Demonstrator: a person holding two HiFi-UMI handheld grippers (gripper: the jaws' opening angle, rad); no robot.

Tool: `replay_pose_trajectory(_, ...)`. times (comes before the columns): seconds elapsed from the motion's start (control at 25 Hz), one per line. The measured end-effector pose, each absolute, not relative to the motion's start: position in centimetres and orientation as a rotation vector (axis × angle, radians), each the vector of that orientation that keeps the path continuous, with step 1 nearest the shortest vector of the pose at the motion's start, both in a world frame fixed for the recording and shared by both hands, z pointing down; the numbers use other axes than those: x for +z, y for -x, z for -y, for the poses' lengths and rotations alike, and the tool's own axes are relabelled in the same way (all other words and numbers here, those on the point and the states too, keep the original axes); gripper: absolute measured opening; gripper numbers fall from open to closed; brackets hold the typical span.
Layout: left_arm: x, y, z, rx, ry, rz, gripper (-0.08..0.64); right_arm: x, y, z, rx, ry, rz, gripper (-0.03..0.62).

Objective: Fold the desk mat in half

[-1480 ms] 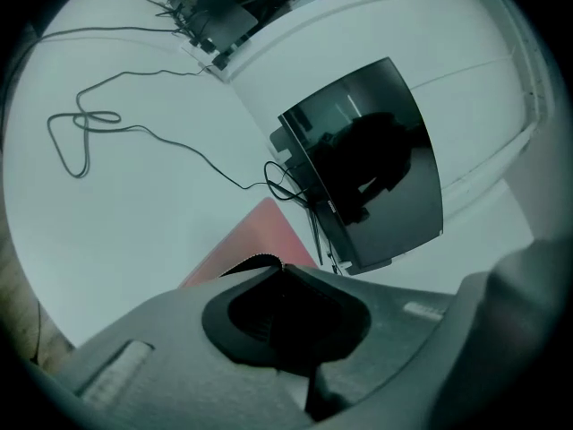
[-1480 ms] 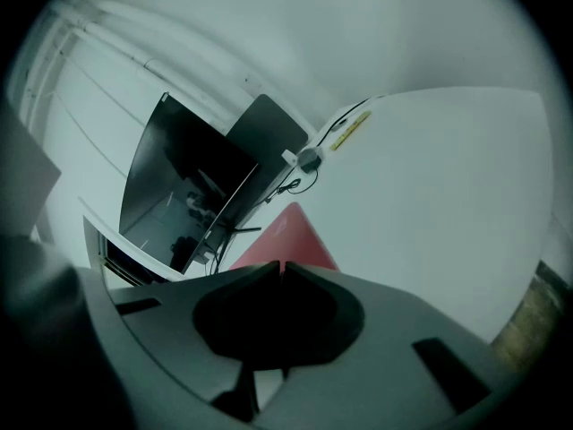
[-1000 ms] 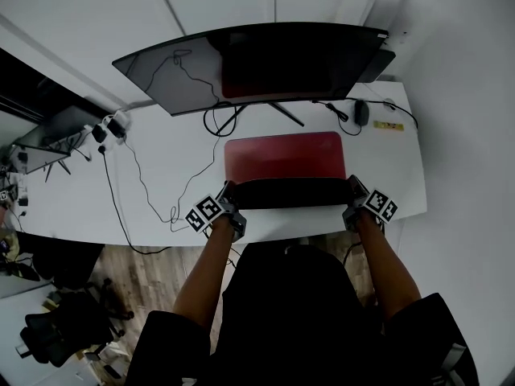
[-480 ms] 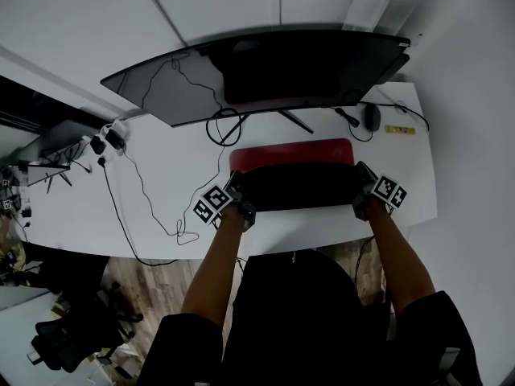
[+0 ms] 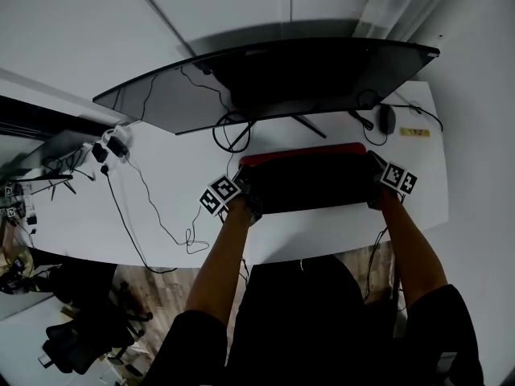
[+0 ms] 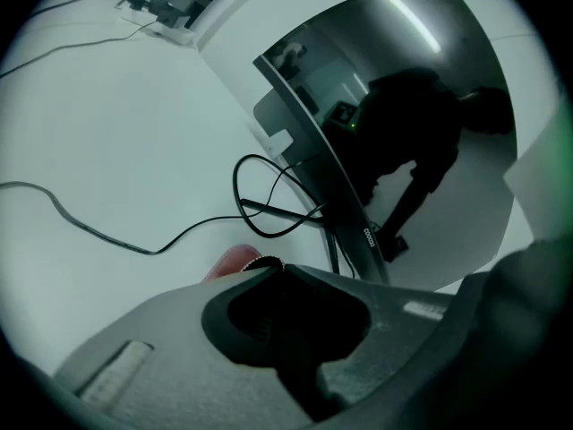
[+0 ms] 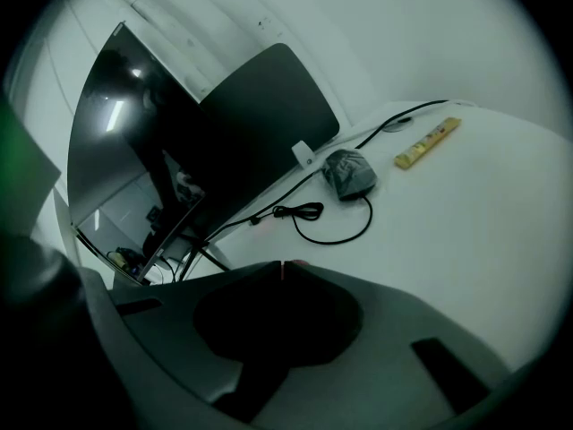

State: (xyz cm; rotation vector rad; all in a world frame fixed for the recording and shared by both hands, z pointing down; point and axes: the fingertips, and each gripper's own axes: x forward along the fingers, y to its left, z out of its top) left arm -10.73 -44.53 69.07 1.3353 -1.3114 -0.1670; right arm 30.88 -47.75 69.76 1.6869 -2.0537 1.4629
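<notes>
Two grippers: the left gripper (image 5: 245, 182) and the right gripper (image 5: 375, 170), one in each of the person's hands, hold opposite ends of the desk mat (image 5: 314, 187) in front of the monitor (image 5: 265, 79).
Left jaws: closed together, pinching the mat's red, stitched rim at their tips, seen in the left gripper view.
Right jaws: closed to a hairline, with a sliver of red mat caught between the tips.
Desk mat: on the white desk (image 5: 161, 159), just in front of the monitor's stand. Its near part is turned over toward the monitor, dark underside up. A thin red strip still shows along the side nearest the monitor.
Fold: whether the turned-over part lies flat or is held slightly raised cannot be told.
Monitor: wide, curved and dark, standing along the back of the desk on splayed legs.
Mouse (image 5: 387, 119): dark, below the monitor's right end, with its cord looped beside it.
Yellow strip (image 5: 417, 132): flat on the desk, just right of the mouse and further from the monitor.
Black cable (image 5: 153, 199): runs from under the monitor's left half toward the desk's near edge.
Person: bare forearms extended toward the monitor, dark top below.
</notes>
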Motion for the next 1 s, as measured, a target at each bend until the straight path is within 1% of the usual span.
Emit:
replay_pose_trajectory(0.08, 69.6, 11.2, 44.8, -0.154, -1.316, 1.319, 0.031, 70.0, -30.7, 48.7, 1.46, -1.715, 2.046, 0.0)
replay_pose_trajectory(0.24, 70.4, 11.8, 44.5, -0.134, -1.274, 1.32, 0.031, 70.8, -31.2, 49.1, 1.536, -1.807, 1.987, 0.0)
replay_pose_trajectory(0.4, 70.9, 11.5, 45.2, -0.148, -1.269, 1.303, 0.031, 71.4, -30.0, 48.6, 1.476, -1.717, 2.008, 0.0)
replay_pose_trajectory(0.68, 71.6, 11.5, 47.1, -0.157, -1.262, 1.281, 0.031, 71.9, -29.7, 49.5, 1.447, -1.713, 1.985, 0.0)
replay_pose_trajectory(1.0, 72.2, 11.7, 46.9, -0.153, -1.207, 1.295, 0.031, 72.6, -29.2, 49.9, 1.4, -1.665, 1.957, 0.0)
